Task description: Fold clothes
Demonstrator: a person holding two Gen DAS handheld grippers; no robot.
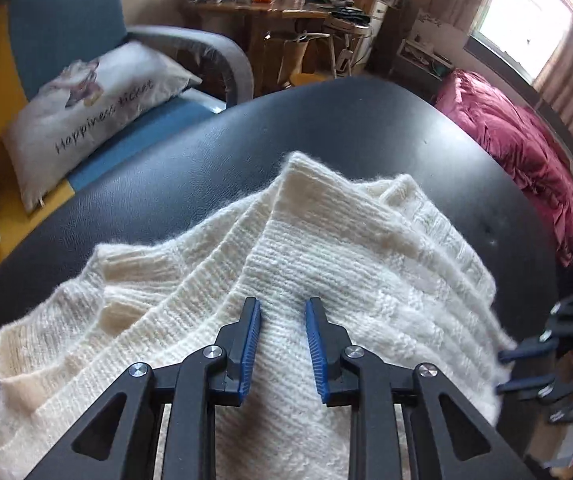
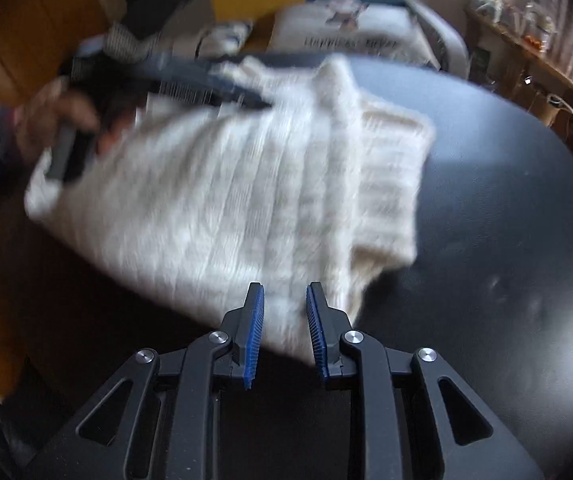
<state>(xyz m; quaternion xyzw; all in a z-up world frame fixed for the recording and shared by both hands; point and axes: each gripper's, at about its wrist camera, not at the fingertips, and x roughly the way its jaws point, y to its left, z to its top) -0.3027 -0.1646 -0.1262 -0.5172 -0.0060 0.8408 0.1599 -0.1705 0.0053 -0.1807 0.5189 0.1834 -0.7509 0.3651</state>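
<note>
Left wrist view first, sweeping from the left: a white cushion (image 1: 98, 108) printed with script lettering leans on a blue sofa (image 1: 66, 24) against a yellow wall. Next comes the dark, leather-look table (image 1: 326, 128), and heaped on it the cream knitted sweater (image 1: 286, 248), bunched into ridges with a ribbed edge showing at its left side. The left gripper (image 1: 282, 306) hangs over the middle of the knit, jaws apart, blue pads (image 1: 251, 344) bare, with sweater showing in the gap between them but nothing pinched. Behind, a cluttered wooden desk (image 1: 262, 12) lines the back wall. Further right, a crimson quilt (image 1: 518, 148) lies under a bright window (image 1: 526, 20). At the far right edge, the right gripper (image 1: 500, 372) pokes in sideways, its two blue tips spread, right at the sweater's fringe; whether they touch the wool, I cannot tell.

Over to the right wrist view, and it is blurry. On the left, the person's left hand (image 2: 58, 120) grips a handle, and the left gripper (image 2: 260, 102) reaches out across the top of the sweater (image 2: 226, 200). The sweater sprawls over the table (image 2: 506, 200), its near edge just ahead of the right gripper (image 2: 284, 290). Those jaws are parted too, empty, with the hem showing between them. Cushion (image 2: 346, 28) and sofa arm sit beyond; the desk (image 2: 546, 64) runs up the right.
</note>
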